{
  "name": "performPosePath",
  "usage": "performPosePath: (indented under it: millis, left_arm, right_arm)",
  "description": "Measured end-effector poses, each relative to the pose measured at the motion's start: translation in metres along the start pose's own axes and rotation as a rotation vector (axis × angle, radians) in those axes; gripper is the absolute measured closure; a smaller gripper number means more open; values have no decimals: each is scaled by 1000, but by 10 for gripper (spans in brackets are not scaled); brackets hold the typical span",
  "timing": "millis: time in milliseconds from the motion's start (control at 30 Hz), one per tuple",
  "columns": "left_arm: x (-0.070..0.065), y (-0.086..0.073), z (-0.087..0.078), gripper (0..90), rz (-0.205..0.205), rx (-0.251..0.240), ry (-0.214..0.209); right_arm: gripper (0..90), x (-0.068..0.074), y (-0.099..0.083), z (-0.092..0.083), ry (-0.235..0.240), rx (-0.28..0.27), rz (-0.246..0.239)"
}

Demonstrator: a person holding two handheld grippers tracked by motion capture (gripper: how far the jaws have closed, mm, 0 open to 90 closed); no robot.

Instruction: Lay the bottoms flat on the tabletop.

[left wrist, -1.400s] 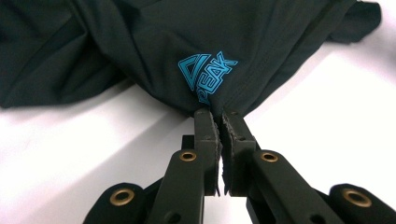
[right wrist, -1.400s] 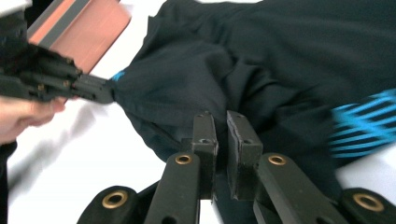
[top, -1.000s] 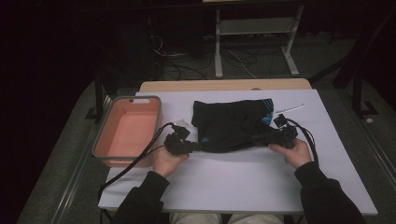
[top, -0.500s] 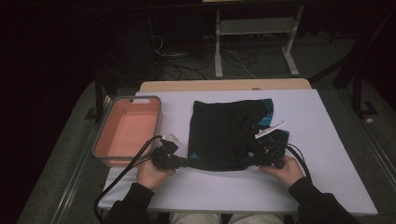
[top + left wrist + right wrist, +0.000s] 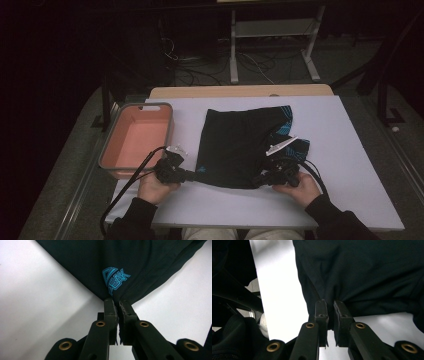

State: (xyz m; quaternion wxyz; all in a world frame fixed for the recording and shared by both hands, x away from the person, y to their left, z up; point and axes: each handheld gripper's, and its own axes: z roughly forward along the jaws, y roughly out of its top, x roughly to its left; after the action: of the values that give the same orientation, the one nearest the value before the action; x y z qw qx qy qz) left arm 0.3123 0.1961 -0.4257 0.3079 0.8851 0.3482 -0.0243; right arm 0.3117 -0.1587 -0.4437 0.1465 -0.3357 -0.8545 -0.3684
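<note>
While both grippers pinch the near hem of the black shorts [image 5: 239,147], the step in hand looks like spreading or folding the garment on the white table [image 5: 350,165]. High view: left gripper [image 5: 192,175] at the near left corner, right gripper [image 5: 261,180] at the near right; a pink tray [image 5: 111,164] stands beside, apart.

Left gripper view: jaws closed on thin, smooth knit fabric just under a teal logo [image 5: 115,280] (cloth tented, taut).

Right gripper view: jaws clamped on a puckered fold of matte cloth.

Next move, I judge, calls for both hands travelling together, keeping tension even.
</note>
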Motion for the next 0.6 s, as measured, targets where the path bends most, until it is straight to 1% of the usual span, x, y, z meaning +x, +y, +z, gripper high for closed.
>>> performPosePath:
  millis: [100,233,433,500,600]
  left_arm:
    - [1,-3,-2,858,2,6,2]
    - [3,-8,-6,858,-7,6,1]
    - [6,-15,-8,858,-15,25,6]
    - [5,-17,-9,858,-9,35,10]
    - [7,-20,-9,857,-14,39,8]
  right_arm:
    - [813,3,1,4,4,8,-3]
    - [813,7,1,9,12,16,-7]
    - [812,17,3,19,16,44,-26]
    - [812,19,3,22,18,48,-27]
    - [810,21,2,26,18,56,-32]
